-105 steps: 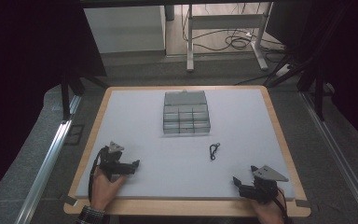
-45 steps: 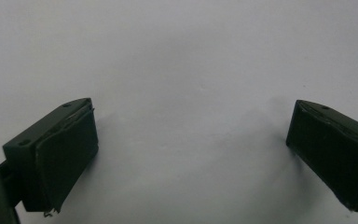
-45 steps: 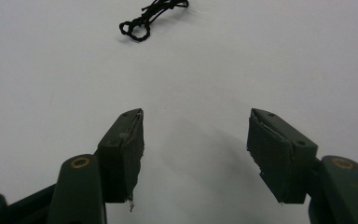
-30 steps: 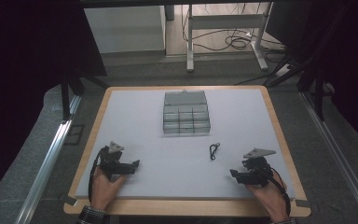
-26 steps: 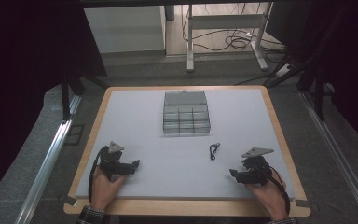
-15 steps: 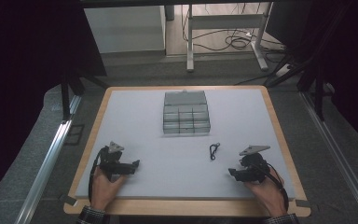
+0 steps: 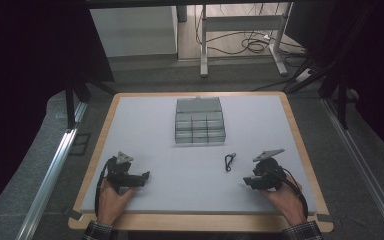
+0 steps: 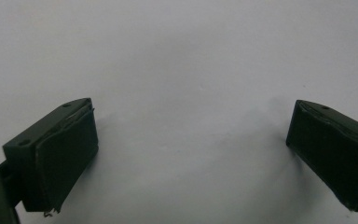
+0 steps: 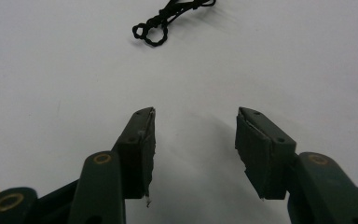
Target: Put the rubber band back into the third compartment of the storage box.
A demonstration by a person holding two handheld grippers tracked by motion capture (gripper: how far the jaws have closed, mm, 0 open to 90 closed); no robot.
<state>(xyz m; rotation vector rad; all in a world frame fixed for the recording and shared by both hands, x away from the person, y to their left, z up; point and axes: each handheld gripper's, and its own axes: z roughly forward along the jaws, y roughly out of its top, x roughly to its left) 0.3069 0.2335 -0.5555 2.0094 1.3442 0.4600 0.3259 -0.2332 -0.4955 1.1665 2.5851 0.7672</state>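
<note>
While resting on the mat (image 7: 190,165), left gripper (image 8: 186,154) spread wide. Right gripper (image 9: 193,140) spread too, near the cord (image 9: 170,16).

Compartment box (image 7: 199,121) at upper centre of the table (image 7: 145,125), cord loop (image 7: 229,161) lower right of it, left gripper (image 7: 145,176) lower left, right gripper (image 7: 248,182) lower right.

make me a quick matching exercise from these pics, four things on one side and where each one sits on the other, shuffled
Things:
1. compartment box
2. black cord
3. left gripper
4. right gripper

Places:
A. near left part of the mat
B. far middle of the mat
C. near right part of the mat
D. on the mat between the box and the right gripper

Pairs: 1-B, 2-D, 3-A, 4-C
</note>
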